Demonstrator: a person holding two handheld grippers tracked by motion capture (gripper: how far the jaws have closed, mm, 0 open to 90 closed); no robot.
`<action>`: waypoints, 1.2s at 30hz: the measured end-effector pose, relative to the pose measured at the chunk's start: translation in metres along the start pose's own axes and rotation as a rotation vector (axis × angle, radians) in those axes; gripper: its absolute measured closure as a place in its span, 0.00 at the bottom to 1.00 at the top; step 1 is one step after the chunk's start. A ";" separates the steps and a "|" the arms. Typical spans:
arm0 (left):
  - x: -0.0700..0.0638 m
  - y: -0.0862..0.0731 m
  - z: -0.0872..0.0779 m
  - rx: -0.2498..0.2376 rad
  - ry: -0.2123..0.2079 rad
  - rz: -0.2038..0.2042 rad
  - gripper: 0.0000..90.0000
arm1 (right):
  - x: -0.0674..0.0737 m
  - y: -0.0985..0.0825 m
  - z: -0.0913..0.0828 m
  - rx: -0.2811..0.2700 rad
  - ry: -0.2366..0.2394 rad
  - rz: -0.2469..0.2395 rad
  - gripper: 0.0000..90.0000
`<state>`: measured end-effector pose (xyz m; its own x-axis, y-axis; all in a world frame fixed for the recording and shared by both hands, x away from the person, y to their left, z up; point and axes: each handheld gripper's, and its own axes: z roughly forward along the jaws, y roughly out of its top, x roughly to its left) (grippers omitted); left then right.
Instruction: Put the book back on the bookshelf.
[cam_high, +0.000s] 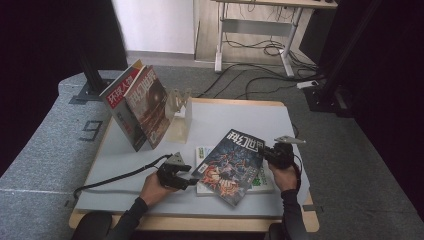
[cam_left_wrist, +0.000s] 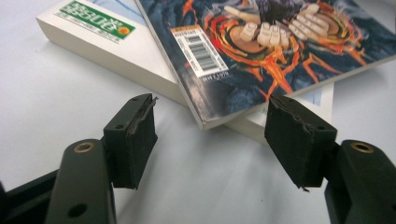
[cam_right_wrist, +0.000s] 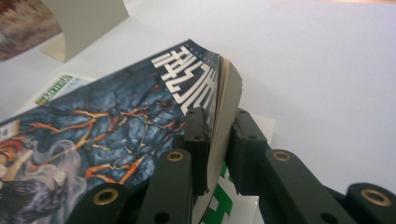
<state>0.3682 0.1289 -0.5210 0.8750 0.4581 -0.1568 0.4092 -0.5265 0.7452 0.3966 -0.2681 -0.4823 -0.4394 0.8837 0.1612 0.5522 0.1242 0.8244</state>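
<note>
Right gripper view shows my right claw (cam_right_wrist: 217, 140) pinching the dark glossy lava-cover magazine's (cam_right_wrist: 116, 126) top edge, its length stretching away leftward toward my open, empty left claw (cam_high: 192, 181).

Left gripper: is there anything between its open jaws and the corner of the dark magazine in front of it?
Nothing: in the left gripper view, bare white table separates the left gripper from the dark magazine, whose corner overhangs the white book.
</note>
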 end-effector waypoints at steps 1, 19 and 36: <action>0.000 0.000 0.000 0.000 0.000 0.000 0.36 | 0.000 0.000 0.000 0.000 0.000 0.000 0.87; 0.009 0.031 0.008 0.005 0.003 -0.030 0.31 | 0.023 0.024 -0.017 -0.064 -0.004 -0.075 0.90; 0.024 0.069 0.026 0.065 -0.004 0.000 0.32 | 0.045 0.047 -0.036 -0.127 0.034 -0.142 0.90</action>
<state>0.4237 0.0850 -0.4897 0.8760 0.4551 -0.1598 0.4250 -0.5716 0.7019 0.3772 -0.2390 -0.4163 -0.5316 0.8452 0.0551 0.3901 0.1865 0.9017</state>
